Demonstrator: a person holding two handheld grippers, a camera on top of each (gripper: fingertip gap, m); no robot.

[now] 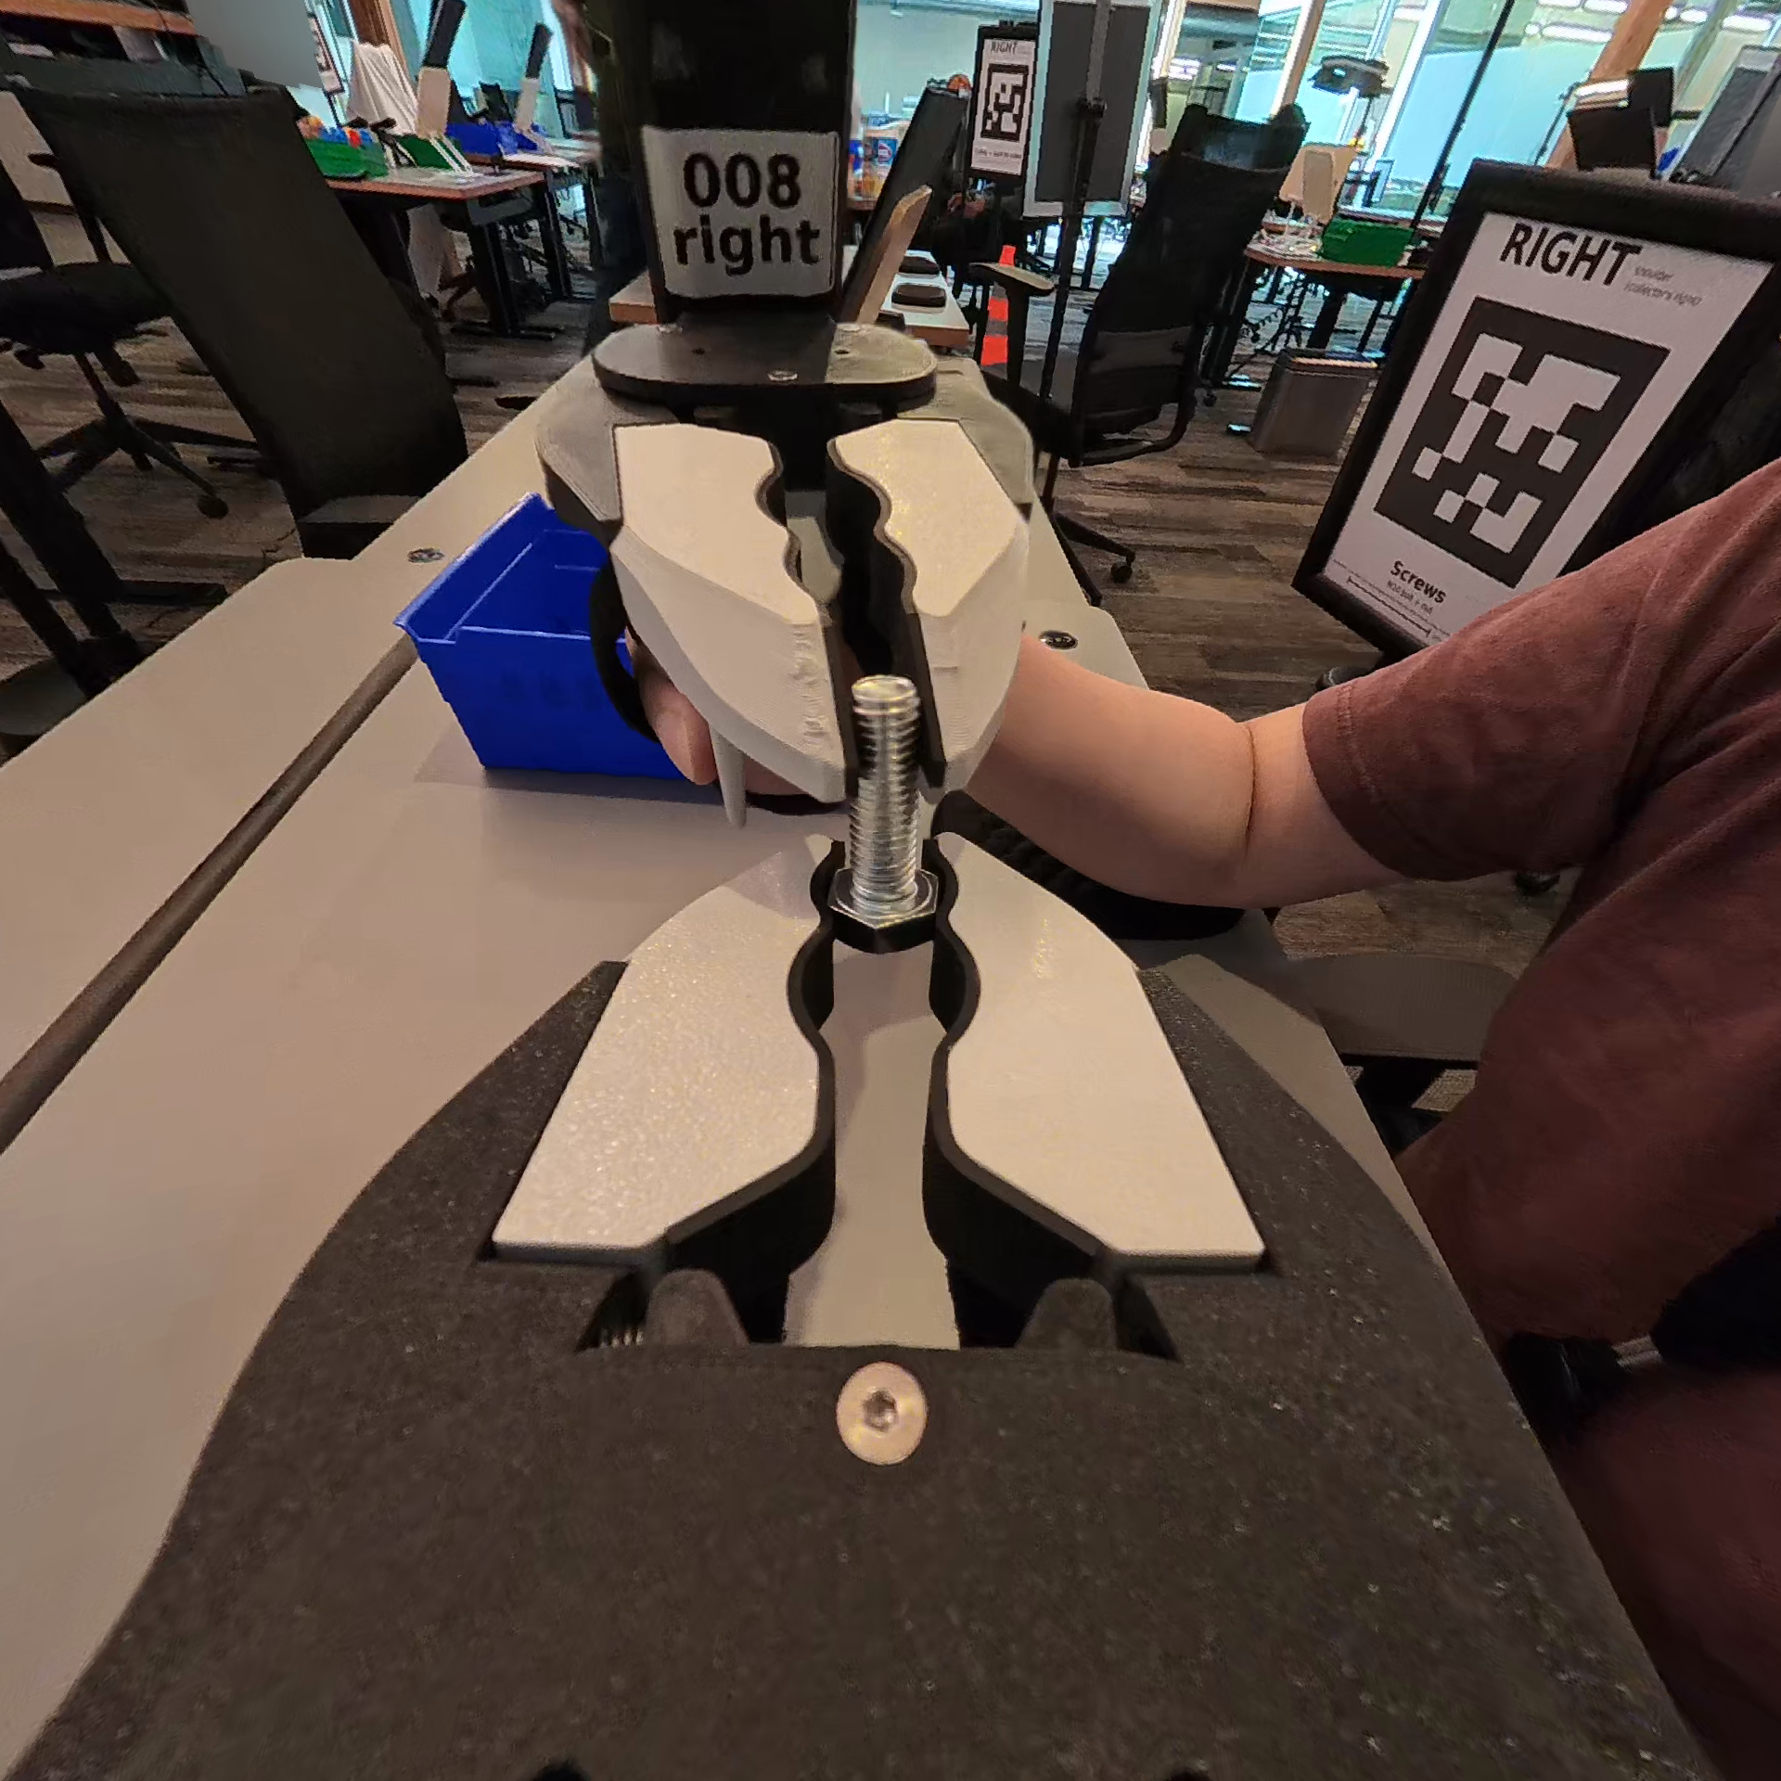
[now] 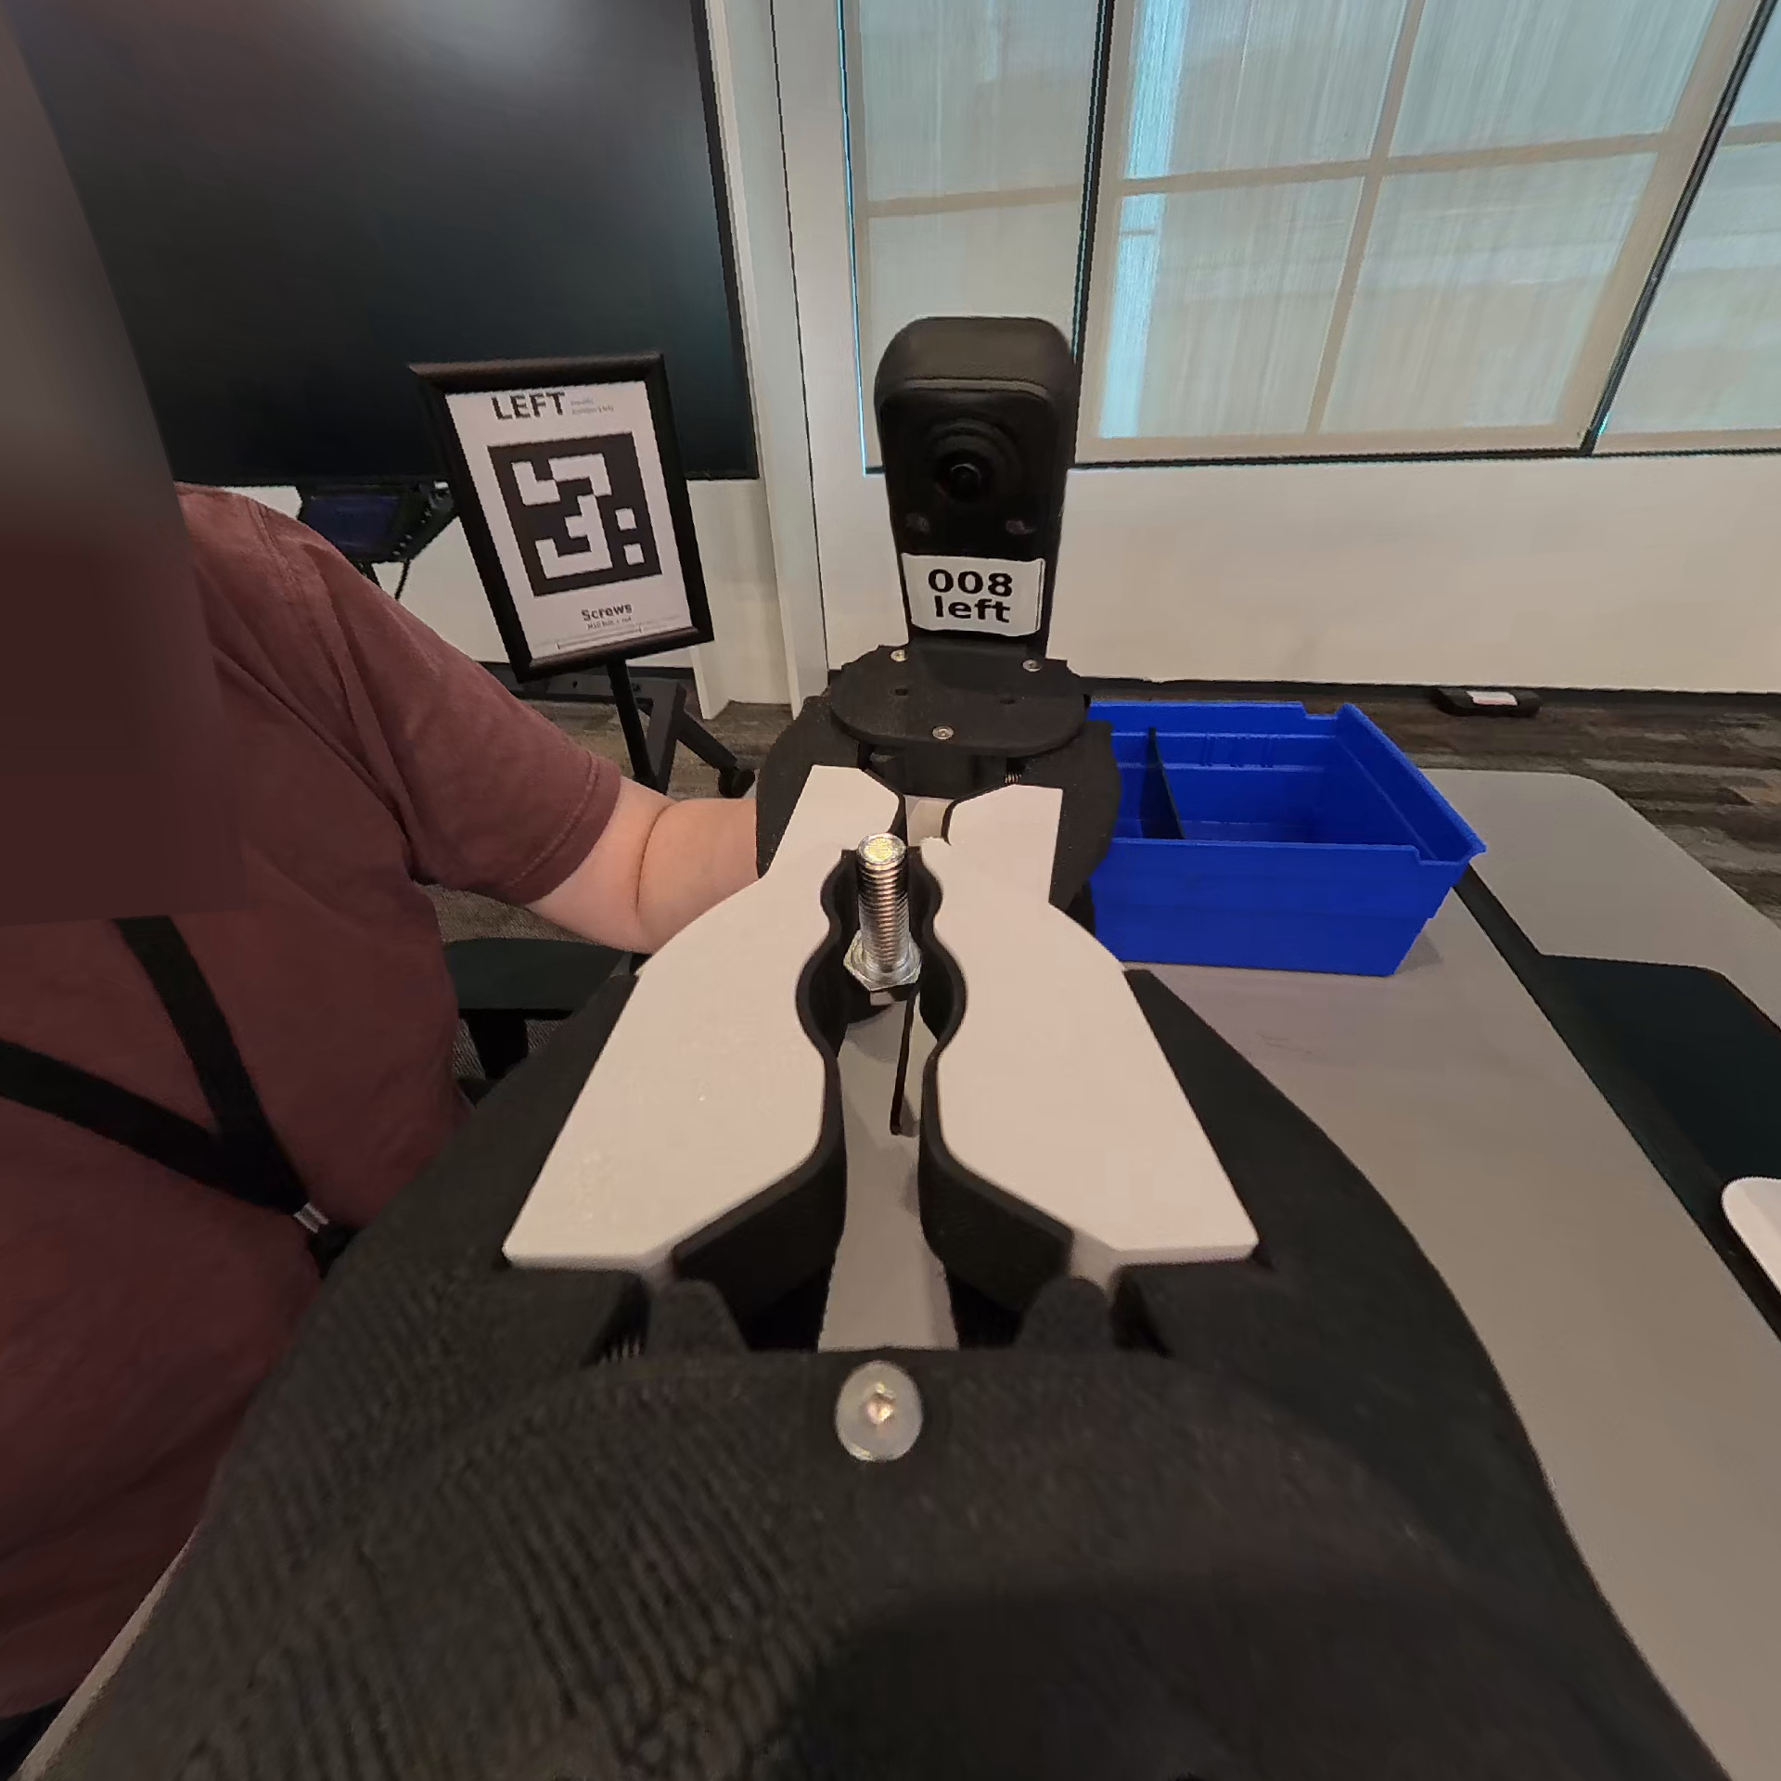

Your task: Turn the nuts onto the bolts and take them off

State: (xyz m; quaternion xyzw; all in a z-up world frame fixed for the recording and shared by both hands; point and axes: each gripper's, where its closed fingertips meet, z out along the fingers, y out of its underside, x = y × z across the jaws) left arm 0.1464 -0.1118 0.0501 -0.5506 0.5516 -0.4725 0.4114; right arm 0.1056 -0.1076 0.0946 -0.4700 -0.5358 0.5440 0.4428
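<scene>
Seemingly mid-cycle | left gripper point(image 1: 882, 872) is pinching bolt point(image 1: 885, 829) at its hex piece point(image 1: 882, 904), nut or head unclear | right gripper point(image 1: 882, 776), at 12 o'clock, is clamping the threads | unthreading likely remaining

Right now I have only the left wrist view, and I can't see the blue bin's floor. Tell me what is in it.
Observer: In the right wrist view, the blue bin has a black divider across it. I see no loose parts on the floor that shows.
Operator: Check the area past the bin.
Observer: A white object, cut off by the picture's edge, lies beside the grey table. I cannot tell what it is.
Operator: Report what stands behind my own gripper.
Observer: Beyond the left hand-held gripper, a framed marker sign stands on a floor stand, past the person's arm.
</scene>
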